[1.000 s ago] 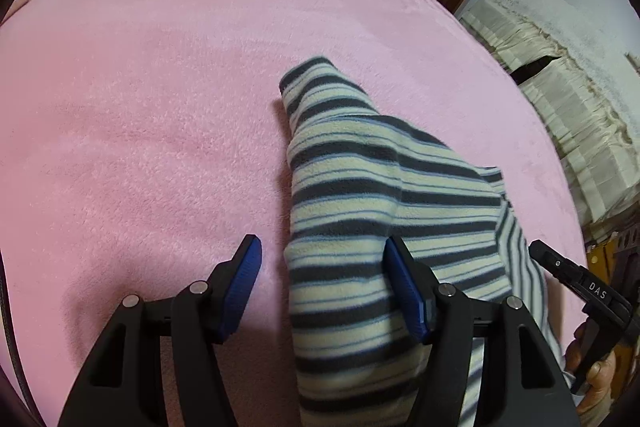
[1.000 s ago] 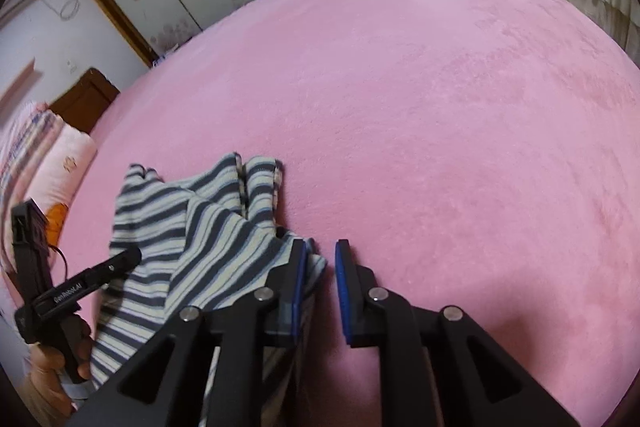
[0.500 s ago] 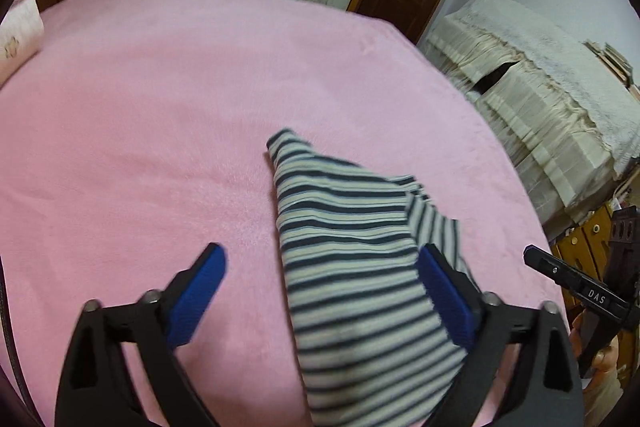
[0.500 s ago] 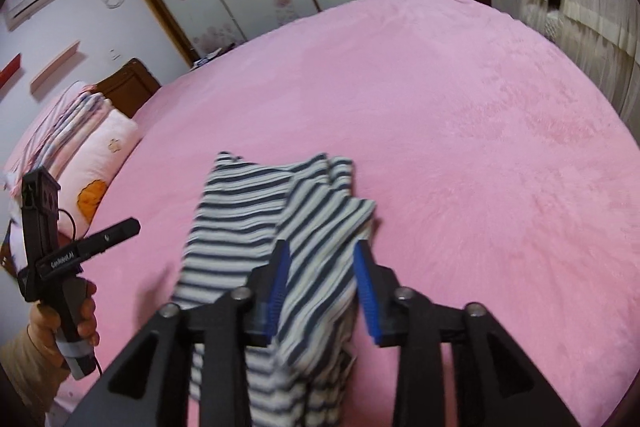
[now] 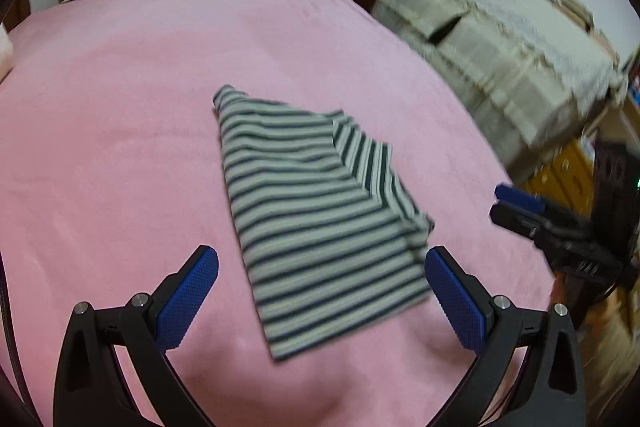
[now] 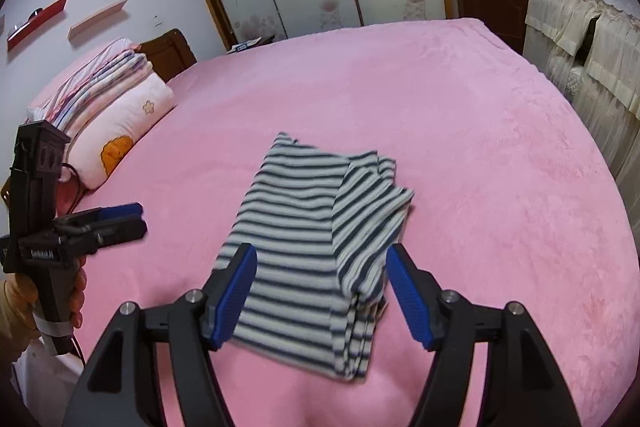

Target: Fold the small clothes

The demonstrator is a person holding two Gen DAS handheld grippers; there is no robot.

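Left gripper: jaws fully spread, nothing held, now lifted off the cloth it straddled a second ago. Right gripper: jaws opening, the fold it pinched now released. Striped garment lies folded mid-bed on the pink blanket, well off every edge. Judgement: this fold is finished.

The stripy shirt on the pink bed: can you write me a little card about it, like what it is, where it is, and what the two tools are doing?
thing: stripy shirt, folded
colours: dark and pale stripes
where: flat on the pink bed
left tool: wide open, holding nothing
right tool: opening, above the shirt, not pinching it
nearby: pillow at the bed's far left in the right wrist view
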